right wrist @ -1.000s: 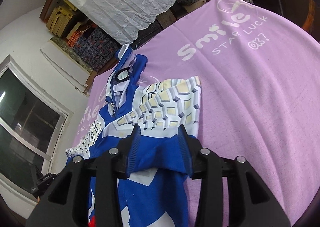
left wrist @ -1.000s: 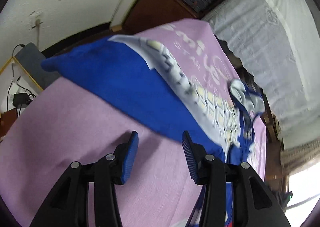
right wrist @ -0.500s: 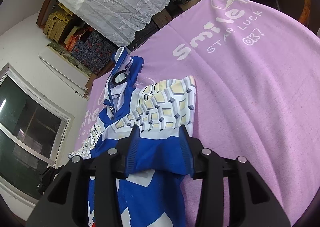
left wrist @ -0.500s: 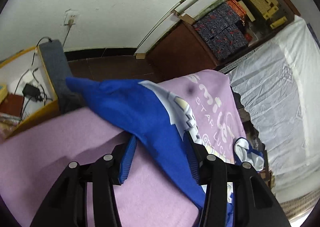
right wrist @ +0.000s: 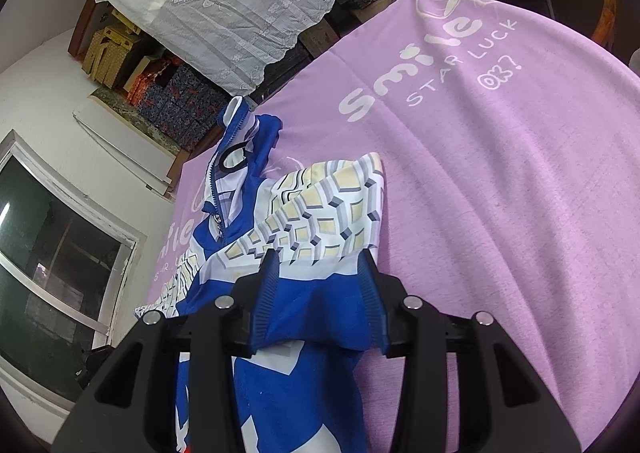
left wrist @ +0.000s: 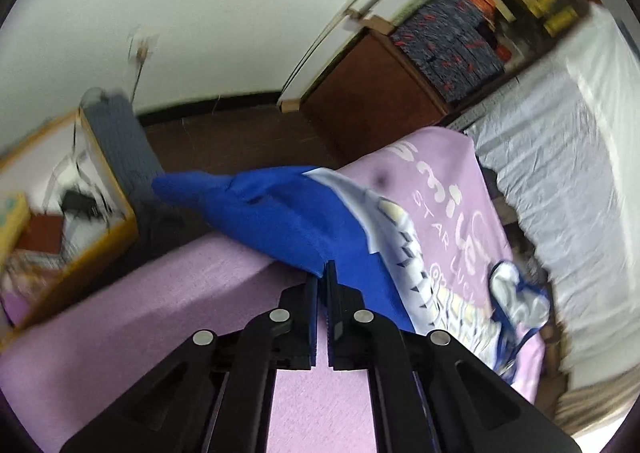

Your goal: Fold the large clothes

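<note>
- Up front, the left gripper (left wrist: 322,277) has its blue-padded fingers pressed together on an edge of the blue jacket (left wrist: 280,213) — the cloth is lifted off the surface there and stretches away toward the far-left corner.
- Beyond the pinch, the jacket's white, grey and cream cube-patterned panel (left wrist: 404,245) trails right across the lilac tablecloth (left wrist: 160,313), ending at the collar (left wrist: 516,293) near the far edge of the tabletop.
- Seen from the right wrist camera, the right gripper (right wrist: 320,265) is spread wide, its two fingers straddling a blue fold of the jacket (right wrist: 312,301) without clamping it.
- A patterned sleeve (right wrist: 332,213) lies folded over the body of the garment, just beside the zip (right wrist: 214,189) — the collar stands at the far end.
- White lettering reading "Smile STAR LUCK OK?" (right wrist: 432,69) marks the bare tablecloth to the right.
- Behind, a white lace cloth (right wrist: 240,1) drapes over furniture.
</note>
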`<state>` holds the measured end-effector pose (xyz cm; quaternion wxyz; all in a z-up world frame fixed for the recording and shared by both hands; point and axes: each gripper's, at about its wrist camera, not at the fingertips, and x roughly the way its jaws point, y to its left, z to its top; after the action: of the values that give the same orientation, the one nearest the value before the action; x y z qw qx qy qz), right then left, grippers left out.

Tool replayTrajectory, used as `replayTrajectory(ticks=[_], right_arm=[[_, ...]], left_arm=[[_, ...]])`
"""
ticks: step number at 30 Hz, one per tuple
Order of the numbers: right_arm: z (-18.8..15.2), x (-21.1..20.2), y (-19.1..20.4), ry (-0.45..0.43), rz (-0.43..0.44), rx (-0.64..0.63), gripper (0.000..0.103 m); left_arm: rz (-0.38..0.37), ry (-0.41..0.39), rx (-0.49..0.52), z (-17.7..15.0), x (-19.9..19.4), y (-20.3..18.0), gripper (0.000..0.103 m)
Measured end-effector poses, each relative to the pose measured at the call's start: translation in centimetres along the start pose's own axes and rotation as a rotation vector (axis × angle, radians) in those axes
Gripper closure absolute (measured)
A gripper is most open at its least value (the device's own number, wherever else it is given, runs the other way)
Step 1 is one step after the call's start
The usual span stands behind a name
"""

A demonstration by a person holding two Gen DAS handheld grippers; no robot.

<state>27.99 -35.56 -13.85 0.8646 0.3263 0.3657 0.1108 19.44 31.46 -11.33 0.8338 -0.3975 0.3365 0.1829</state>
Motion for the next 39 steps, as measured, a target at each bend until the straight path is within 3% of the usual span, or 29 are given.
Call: replayTrajectory(ticks=[7,14,21,30,35,39], right_arm=[[0.0,-0.2,0.3,0.003,0.009,-0.015,0.062],[-0.1,-0.4,0.5,0.001,0.013,-0.019,0.062],[-0.1,-0.4,0.6,0.007,0.013,-0.024,0.062],[0.1,-0.5,0.5,0.005,0.014,-0.021,0.062],[0.2,-0.6,0.3,0.005,0.014,-0.012,0.062],[0.4,-0.6,0.0,0.009,0.014,-0.004,0.061]], left_arm=[[0.084,-0.106,0.258,-1.1,-3.8,-6.2,0.100],[0.093,-0.178,0.461,-3.5,-6.4,-12.6,0.100],[0.052,-0.227,0.750,-9.8,-7.2,-21.4,0.100],[-0.055,-0.147,1.046,-22.0,-4.1,-28.7,0.100],[-0.028,-0.023,1.158,-27.6,1.2,-29.0,0.100],[0.010,0.059,1.197,-29.4,4.1,-28.2,0.097]])
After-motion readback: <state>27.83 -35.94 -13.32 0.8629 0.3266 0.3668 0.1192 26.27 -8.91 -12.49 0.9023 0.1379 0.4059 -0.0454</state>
